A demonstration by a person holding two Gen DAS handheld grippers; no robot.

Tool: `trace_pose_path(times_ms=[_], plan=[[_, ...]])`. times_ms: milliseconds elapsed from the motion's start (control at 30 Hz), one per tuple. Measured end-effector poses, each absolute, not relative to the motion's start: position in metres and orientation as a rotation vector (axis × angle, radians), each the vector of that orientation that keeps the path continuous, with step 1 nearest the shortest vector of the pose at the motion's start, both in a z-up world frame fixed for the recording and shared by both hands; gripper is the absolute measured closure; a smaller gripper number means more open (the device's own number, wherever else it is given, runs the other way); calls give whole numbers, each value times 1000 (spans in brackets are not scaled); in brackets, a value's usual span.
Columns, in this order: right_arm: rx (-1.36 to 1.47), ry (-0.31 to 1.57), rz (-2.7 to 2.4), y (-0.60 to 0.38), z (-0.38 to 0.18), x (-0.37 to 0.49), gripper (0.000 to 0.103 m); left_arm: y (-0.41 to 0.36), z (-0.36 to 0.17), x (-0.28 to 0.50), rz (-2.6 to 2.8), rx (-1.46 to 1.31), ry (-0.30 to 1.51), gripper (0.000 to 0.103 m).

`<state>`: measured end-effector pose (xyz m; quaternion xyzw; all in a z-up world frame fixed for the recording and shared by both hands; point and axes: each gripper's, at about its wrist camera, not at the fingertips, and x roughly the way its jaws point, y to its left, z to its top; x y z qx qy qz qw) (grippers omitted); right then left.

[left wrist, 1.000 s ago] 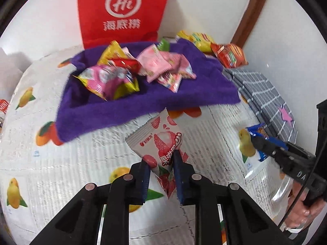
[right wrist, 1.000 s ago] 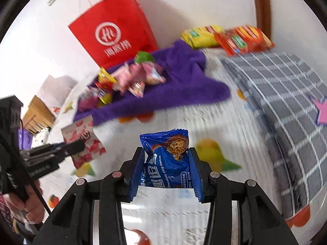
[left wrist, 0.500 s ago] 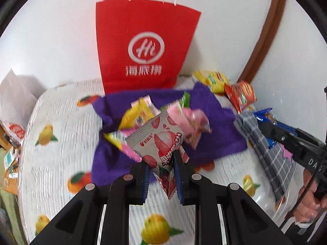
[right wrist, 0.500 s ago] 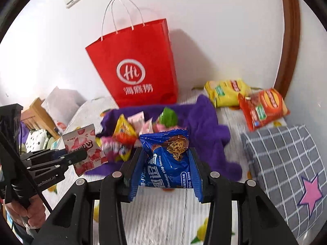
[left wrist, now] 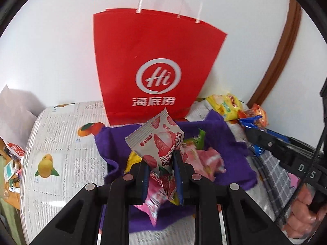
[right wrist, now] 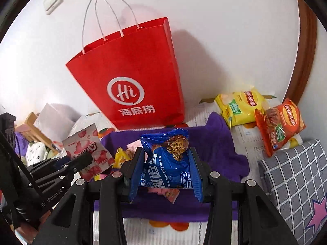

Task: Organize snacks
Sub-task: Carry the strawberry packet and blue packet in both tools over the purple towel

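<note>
left gripper clamped on white strawberry-print snack packet; right gripper clamped on blue cookie packet, both frame centre.

Both wrist views look forward along their fingers, from close above the bed's near edge toward the wall. Both share the red bag and purple cloth.

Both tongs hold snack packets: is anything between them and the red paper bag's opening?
Nothing visible blocks it. The white strawberry packet in the left tongs and blue cookie packet in the right tongs are over the purple towel; the tall red paper bag stands open-topped behind.
</note>
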<state>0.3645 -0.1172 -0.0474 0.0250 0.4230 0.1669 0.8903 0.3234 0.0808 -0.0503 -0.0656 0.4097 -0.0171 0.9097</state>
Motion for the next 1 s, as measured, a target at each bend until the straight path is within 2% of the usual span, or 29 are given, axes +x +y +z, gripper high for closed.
trace_pose_path(times_ms=[533, 1000], plan=[[34, 939, 338, -118, -79, 388, 60, 102, -78, 340, -12, -221, 926, 83], [34, 978, 353, -117, -86, 392, 60, 96, -72, 336, -8, -204, 912, 83]])
